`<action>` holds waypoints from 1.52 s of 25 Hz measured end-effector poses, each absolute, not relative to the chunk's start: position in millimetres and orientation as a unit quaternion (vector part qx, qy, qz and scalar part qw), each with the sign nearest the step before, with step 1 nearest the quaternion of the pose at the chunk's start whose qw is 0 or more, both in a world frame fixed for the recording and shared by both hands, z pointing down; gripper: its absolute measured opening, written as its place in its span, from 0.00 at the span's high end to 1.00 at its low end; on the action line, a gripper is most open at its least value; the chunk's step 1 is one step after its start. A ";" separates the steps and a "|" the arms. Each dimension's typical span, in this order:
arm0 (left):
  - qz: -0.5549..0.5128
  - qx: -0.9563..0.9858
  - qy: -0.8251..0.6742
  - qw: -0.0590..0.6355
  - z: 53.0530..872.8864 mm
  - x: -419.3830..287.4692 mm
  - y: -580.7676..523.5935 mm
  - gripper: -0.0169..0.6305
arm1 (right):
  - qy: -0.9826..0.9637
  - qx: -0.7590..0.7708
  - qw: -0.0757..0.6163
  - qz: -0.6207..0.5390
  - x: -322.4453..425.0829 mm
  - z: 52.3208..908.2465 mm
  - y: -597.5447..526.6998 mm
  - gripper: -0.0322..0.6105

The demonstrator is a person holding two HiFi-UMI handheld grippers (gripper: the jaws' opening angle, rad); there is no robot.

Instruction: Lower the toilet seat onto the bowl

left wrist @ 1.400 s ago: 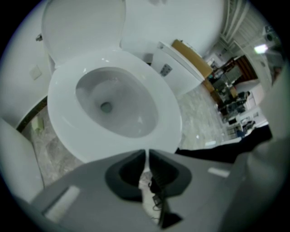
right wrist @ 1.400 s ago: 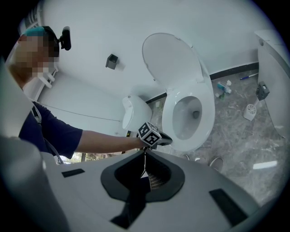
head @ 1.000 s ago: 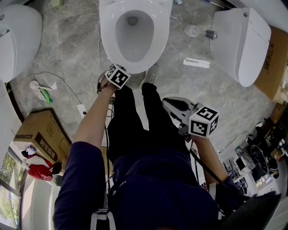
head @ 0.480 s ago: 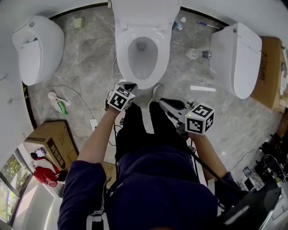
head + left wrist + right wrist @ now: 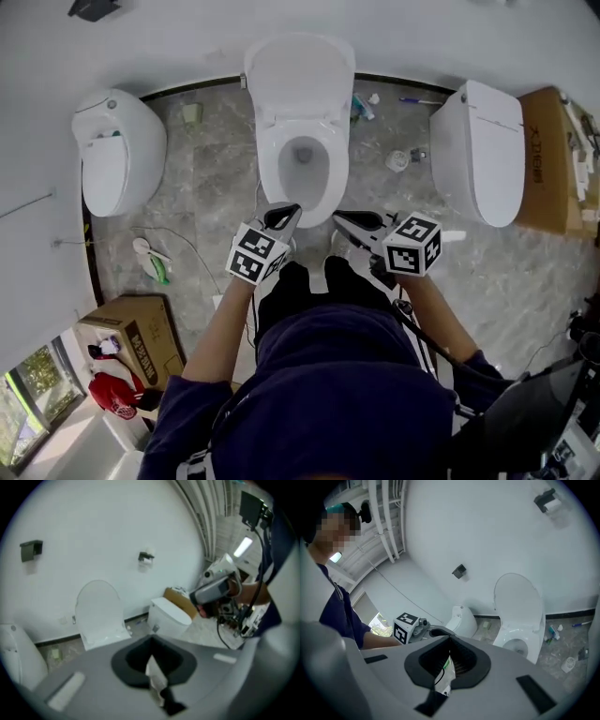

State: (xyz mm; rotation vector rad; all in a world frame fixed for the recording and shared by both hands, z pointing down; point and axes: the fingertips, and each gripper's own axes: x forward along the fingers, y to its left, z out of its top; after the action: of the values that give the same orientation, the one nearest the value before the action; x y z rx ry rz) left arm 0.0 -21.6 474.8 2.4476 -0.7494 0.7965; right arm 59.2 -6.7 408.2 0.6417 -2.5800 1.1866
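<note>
Toilet seat (image 5: 269, 165): apparently down on bowl (image 5: 306, 180); lid (image 5: 300, 80) upright. Left hand-held gripper (image 5: 289, 212) and right hand-held gripper (image 5: 341, 218): closed, empty. Hazard: a knocked lid slamming down.

The toilet (image 5: 270, 173) is white ceramic with a glossy glaze. Its raised lid (image 5: 300, 80) looks like smooth white plastic. The floor (image 5: 206, 216) is grey veined stone tile with a polished sheen. The cardboard box (image 5: 127, 337) is brown and matt. The left gripper (image 5: 286, 216) and right gripper (image 5: 349, 221) have matt grey plastic shells. The right one's black pads (image 5: 461, 660) are finely ribbed. The person's top (image 5: 347, 394) is dark blue cloth.
</note>
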 end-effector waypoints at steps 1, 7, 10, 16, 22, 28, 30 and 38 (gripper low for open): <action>0.283 0.894 -0.273 0.214 459.0 0.6 -24.5 0.97 | -0.885 0.222 0.107 0.396 60.0 398.3 -9.0 0.94; 0.245 0.916 -0.281 0.146 372.0 -6.4 -34.9 0.97 | -0.908 0.244 0.066 0.335 59.1 332.1 -19.6 0.94; 0.216 0.926 -0.287 0.113 328.1 -10.9 -39.5 0.97 | -0.920 0.255 0.035 0.297 52.4 290.8 -26.4 0.94; 0.155 0.945 -0.278 0.080 261.9 -20.3 -39.3 0.97 | -0.938 0.253 0.003 0.237 27.1 229.1 -22.9 0.94; 0.119 0.952 -0.275 0.068 225.9 -30.6 -36.2 0.97 | -0.940 0.261 -0.002 0.222 24.2 211.2 -23.6 0.94; 0.114 0.951 -0.278 0.070 224.6 -35.0 -37.4 0.97 | -0.939 0.266 -0.006 0.218 23.7 209.6 -29.0 0.94; 0.115 0.951 -0.279 0.073 226.8 -36.0 -39.1 0.97 | -0.940 0.265 -0.005 0.216 22.9 208.8 -31.6 0.94; 0.112 0.948 -0.286 0.084 232.3 -38.5 -46.8 0.97 | -0.941 0.257 0.011 0.221 20.7 214.4 -39.1 0.94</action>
State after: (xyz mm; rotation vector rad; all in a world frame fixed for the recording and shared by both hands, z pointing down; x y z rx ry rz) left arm -38.5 -46.8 232.3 2.8275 -0.8537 0.3344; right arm 20.7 -39.1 214.4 0.8010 -2.9359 0.6901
